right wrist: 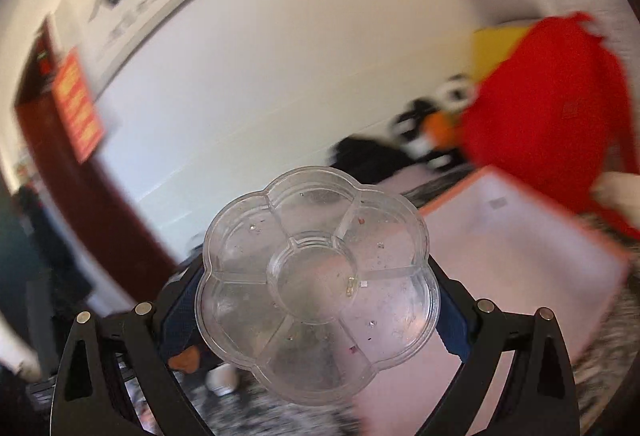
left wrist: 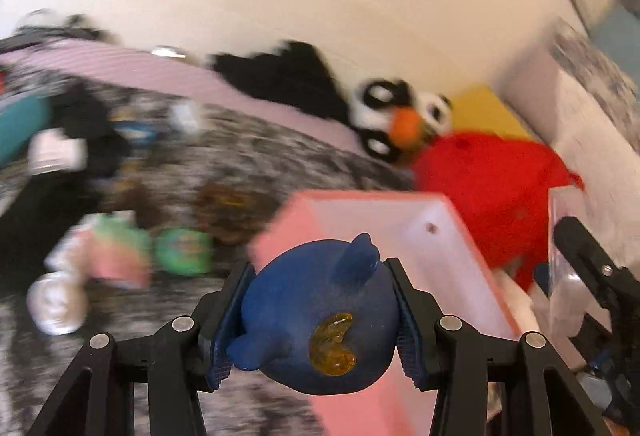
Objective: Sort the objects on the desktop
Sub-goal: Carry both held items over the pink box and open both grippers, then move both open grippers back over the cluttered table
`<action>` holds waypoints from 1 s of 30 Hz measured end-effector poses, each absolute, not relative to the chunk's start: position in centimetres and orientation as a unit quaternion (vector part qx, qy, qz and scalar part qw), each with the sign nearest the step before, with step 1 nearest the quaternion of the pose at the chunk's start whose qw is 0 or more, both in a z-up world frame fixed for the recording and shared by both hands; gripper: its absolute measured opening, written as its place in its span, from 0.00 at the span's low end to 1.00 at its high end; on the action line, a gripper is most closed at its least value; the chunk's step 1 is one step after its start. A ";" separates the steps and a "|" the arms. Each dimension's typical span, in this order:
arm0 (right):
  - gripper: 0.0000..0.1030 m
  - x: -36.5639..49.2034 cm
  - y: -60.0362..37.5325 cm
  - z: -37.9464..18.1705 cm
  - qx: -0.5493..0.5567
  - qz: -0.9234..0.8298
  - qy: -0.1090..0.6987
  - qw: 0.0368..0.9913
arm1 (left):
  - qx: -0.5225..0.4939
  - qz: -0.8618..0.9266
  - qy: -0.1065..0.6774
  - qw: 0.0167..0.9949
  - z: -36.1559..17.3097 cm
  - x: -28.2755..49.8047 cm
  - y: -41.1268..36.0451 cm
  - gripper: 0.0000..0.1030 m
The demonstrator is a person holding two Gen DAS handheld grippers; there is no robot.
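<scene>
My left gripper (left wrist: 318, 320) is shut on a round dark blue toy (left wrist: 320, 316) with small fins and an amber patch, held over the near corner of a pink open box (left wrist: 420, 232). My right gripper (right wrist: 316, 288) is shut on a clear flower-shaped compartment tray (right wrist: 316, 280), held up in the air left of the pink box (right wrist: 520, 248). The right gripper's black frame (left wrist: 592, 268) shows at the right edge of the left wrist view.
A red plush (left wrist: 488, 187), a panda toy (left wrist: 400, 115) and black cloth (left wrist: 280, 75) lie by the white wall. Small items lie on the mottled cover: a green round thing (left wrist: 184, 250), a pink-green pack (left wrist: 116, 252), a silver lump (left wrist: 56, 306). Both views are blurred.
</scene>
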State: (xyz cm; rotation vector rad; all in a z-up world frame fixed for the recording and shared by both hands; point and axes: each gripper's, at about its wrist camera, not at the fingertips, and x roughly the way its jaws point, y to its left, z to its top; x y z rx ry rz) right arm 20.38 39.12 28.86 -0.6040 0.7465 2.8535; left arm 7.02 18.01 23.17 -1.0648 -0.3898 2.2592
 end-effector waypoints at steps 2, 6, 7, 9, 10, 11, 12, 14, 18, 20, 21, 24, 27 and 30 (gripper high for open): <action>0.95 21.4 42.2 28.3 -0.197 0.940 0.257 0.103 | -0.405 0.845 -0.131 0.324 23.5 7.2 21.7 0.53; 0.96 21.8 47.6 25.9 -0.214 0.919 0.305 0.127 | -0.407 0.830 -0.098 0.368 23.7 7.6 28.2 0.54; 0.96 21.7 48.7 25.4 -0.219 0.914 0.316 0.127 | -0.408 0.825 -0.087 0.381 23.7 7.6 29.6 0.54; 0.96 21.1 50.0 24.5 -0.234 0.911 0.315 0.124 | -0.402 0.822 -0.085 0.395 23.9 7.6 31.3 0.59; 0.98 21.0 50.6 24.3 -0.233 0.909 0.318 0.134 | -0.392 0.825 -0.087 0.398 24.2 7.6 31.6 0.72; 1.00 21.0 51.2 24.1 -0.232 0.907 0.321 0.145 | -0.373 0.837 -0.081 0.391 25.1 8.1 31.5 0.79; 1.00 21.2 51.7 24.2 -0.228 0.907 0.320 0.153 | -0.352 0.851 -0.074 0.384 26.1 8.6 31.2 0.86; 1.00 21.6 52.4 24.5 -0.220 0.907 0.318 0.166 | -0.326 0.864 -0.059 0.378 27.4 9.3 30.5 0.88; 1.00 22.2 52.0 25.7 -0.202 0.913 0.305 0.179 | -0.309 0.884 -0.034 0.350 28.6 10.2 27.1 0.88; 1.00 21.8 50.6 26.2 -0.198 0.918 0.297 0.171 | -0.305 0.896 -0.028 0.322 28.3 10.2 24.3 0.88; 1.00 21.4 49.6 26.5 -0.198 0.923 0.289 0.161 | -0.308 0.900 -0.027 0.308 27.8 10.2 22.9 0.89; 1.00 20.0 46.0 27.1 -0.202 0.935 0.259 0.131 | -0.316 0.913 -0.023 0.258 25.9 10.4 18.4 0.90; 1.00 18.5 42.3 27.2 -0.217 0.943 0.233 0.091 | -0.332 0.920 -0.010 0.207 22.8 10.1 14.1 0.90; 1.00 16.8 38.0 26.6 -0.238 0.947 0.210 0.041 | -0.363 0.920 -0.003 0.145 18.9 8.8 9.3 0.90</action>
